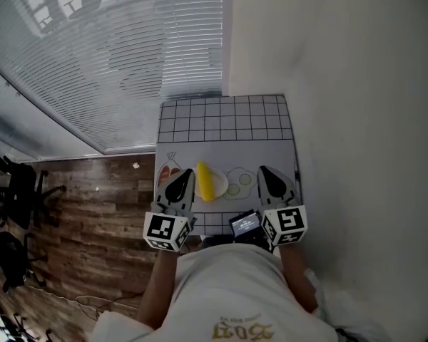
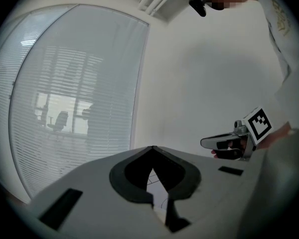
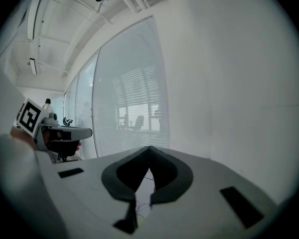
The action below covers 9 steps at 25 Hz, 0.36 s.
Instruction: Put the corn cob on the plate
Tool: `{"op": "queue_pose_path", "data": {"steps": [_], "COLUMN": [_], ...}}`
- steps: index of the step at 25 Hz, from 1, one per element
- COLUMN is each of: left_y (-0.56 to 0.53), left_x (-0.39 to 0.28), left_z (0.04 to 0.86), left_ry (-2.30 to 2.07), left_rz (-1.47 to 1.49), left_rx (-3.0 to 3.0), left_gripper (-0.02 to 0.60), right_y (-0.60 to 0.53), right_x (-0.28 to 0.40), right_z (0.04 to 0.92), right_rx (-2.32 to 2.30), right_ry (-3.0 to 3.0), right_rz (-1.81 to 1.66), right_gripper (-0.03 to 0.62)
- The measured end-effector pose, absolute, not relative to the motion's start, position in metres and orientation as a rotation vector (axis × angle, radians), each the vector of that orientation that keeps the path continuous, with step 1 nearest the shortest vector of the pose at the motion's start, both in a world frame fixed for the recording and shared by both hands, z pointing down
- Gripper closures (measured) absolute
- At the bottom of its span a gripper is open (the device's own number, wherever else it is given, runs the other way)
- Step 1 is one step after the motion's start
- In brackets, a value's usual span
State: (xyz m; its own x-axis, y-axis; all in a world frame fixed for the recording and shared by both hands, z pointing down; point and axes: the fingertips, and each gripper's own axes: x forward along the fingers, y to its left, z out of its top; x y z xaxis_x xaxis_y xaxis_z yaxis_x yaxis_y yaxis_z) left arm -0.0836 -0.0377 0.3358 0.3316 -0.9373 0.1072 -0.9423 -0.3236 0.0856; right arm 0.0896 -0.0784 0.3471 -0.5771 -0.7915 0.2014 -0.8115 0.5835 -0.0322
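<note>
In the head view the yellow corn cob (image 1: 204, 181) lies on a small white plate (image 1: 220, 184) at the near part of the table. My left gripper (image 1: 187, 172) hovers just left of the cob, apart from it, with its jaws shut and nothing in them. My right gripper (image 1: 263, 169) hangs to the right of the plate, also shut and holding nothing. Seen from the left gripper view, the left gripper (image 2: 152, 148) has its jaws meeting at the tips, and the right gripper (image 2: 205, 143) shows at the side. The right gripper view shows the right gripper (image 3: 149, 147) closed, with the left gripper (image 3: 88, 132) beside it.
A grey mat (image 1: 225, 118) with a grid and printed food drawings covers the small table. A white wall runs along the right, window blinds stand behind and to the left, and the wooden floor (image 1: 93, 205) lies at the left. A small dark screen (image 1: 244, 224) sits near my body.
</note>
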Motion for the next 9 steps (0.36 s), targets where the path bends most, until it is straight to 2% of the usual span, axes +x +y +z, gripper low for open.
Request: {"op": "queue_pose_path", "data": {"steps": [9], "left_y": [-0.043], "left_x": [-0.083], "left_z": [0.338], "left_ry": [-1.729], "left_rz": [0.047], "left_rx": [2.428], "left_gripper": [0.577], "right_y": [-0.086], "right_x": [0.101], "right_z": [0.355], "right_rx": [1.373], "right_ry": [-2.609], "right_rz": [0.206], "right_gripper": [0.588]}}
